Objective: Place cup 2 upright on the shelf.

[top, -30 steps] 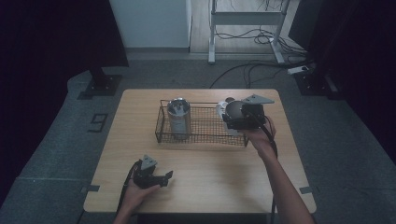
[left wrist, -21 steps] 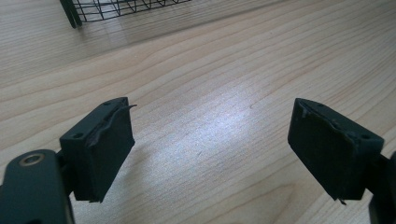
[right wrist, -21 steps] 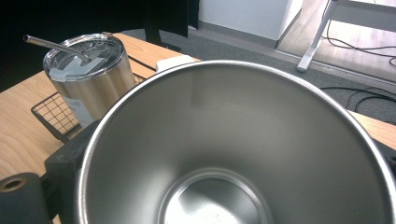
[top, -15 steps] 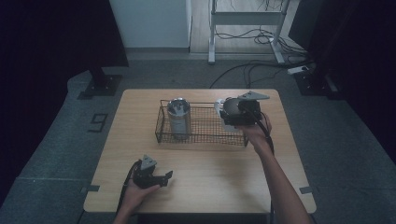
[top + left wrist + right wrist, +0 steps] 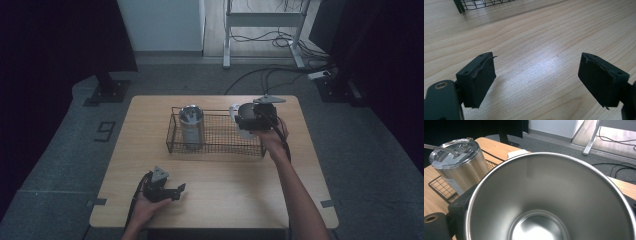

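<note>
The step in hand appears to be loading the wire basket [image 5: 220, 148]. The right tongs [image 5: 247, 120] pinch an open steel cup [image 5: 554, 195] by its sides and hold it over the basket's right end, toward the far right corner of the counter [image 5: 225, 185]. In the right gripper view the cup's mouth faces the camera, so it seems tipped rather than upright. A lidded steel tumbler [image 5: 191, 126] already stands in the basket's left end, well apart from the cup.

The left tongs [image 5: 176, 190] rest near the counter's near left corner. Their jaws are spread, with only bare wood between them.

The next move probably calls for lowering the cup inside the wire wall, clear of the rim, before the grip lets go.

Compared with a second ago, the right hand has carried the cup slightly toward the far edge, over the basket end. The left hand and the tumbler sit where they were.
</note>
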Demonstrator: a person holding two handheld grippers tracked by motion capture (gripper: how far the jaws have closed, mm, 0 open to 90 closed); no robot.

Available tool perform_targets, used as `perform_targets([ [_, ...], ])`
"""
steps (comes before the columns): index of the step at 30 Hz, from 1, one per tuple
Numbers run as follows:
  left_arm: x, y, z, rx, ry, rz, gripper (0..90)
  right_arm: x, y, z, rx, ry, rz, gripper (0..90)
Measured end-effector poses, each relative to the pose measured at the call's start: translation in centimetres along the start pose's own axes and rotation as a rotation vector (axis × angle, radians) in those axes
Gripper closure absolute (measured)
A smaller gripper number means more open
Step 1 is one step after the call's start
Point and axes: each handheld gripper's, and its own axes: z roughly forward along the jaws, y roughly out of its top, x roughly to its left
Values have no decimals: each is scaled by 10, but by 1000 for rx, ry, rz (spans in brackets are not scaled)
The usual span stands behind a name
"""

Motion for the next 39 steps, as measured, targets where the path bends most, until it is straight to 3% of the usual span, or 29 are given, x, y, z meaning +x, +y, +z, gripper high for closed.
perform_targets([
  [11,0,-1,1,4,0,4,145,-4,1,14,10,-6,16,57],
  [18,-1,-2,3,14,6,15,145,-2,0,27,27,-11,0,57],
  [39,-1,-3,5,22,7,14,145,-17,-19,53,75,-30,49,57],
])
